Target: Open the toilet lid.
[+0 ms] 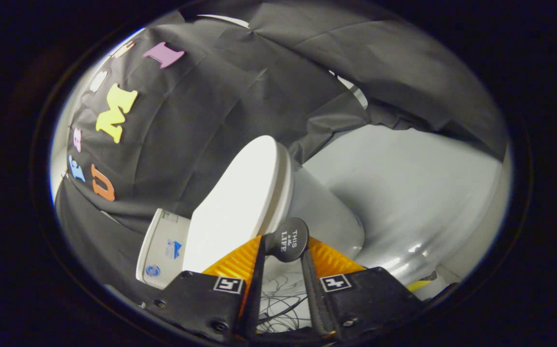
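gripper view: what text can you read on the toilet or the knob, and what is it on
"THIS ... LIFE": on the round black knob, gripped between the jaws at the edge of the toilet lid; the small words in the middle are too small to read.
Stickers on the tank: too blurred to read.

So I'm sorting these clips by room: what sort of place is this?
Likely a mock bathroom in a booth: a white toilet with its lid closed, black cloth wall behind. The gripper is shut on a round black knob at the lid's edge.
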{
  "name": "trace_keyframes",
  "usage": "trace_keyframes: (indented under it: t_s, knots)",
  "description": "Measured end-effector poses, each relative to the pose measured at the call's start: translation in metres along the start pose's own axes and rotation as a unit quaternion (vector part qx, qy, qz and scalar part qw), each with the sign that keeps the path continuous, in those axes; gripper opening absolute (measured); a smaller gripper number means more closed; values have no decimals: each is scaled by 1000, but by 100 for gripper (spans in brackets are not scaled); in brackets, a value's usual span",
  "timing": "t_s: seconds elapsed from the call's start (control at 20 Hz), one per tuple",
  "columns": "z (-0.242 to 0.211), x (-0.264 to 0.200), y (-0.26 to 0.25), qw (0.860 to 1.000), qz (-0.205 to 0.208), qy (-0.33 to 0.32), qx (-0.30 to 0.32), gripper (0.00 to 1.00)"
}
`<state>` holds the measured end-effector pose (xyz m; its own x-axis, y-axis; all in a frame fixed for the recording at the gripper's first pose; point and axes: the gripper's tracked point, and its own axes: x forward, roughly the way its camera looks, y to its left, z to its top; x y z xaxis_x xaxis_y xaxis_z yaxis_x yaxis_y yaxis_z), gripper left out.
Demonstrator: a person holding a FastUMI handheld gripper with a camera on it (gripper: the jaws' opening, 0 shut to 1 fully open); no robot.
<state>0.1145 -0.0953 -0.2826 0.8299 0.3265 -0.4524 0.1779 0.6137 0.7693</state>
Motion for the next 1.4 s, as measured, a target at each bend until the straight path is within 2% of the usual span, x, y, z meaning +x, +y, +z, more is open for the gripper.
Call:
trace_keyframes:
  t_s: [0.05,0.15,0.45,0.8,1.2,1.4]
  knots:
    - [1,0,0,1000,0,-1,-3,42]
    - [5,-4,-2,1000,3,-4,3,37]
    - [15,-5,1,996,29,-13,79,22]
    - [20,-5,10,996,24,-25,86,8]
    - [28,-15,28,994,7,-32,102,5]
    - [33,-22,41,996,2,-41,83,4]
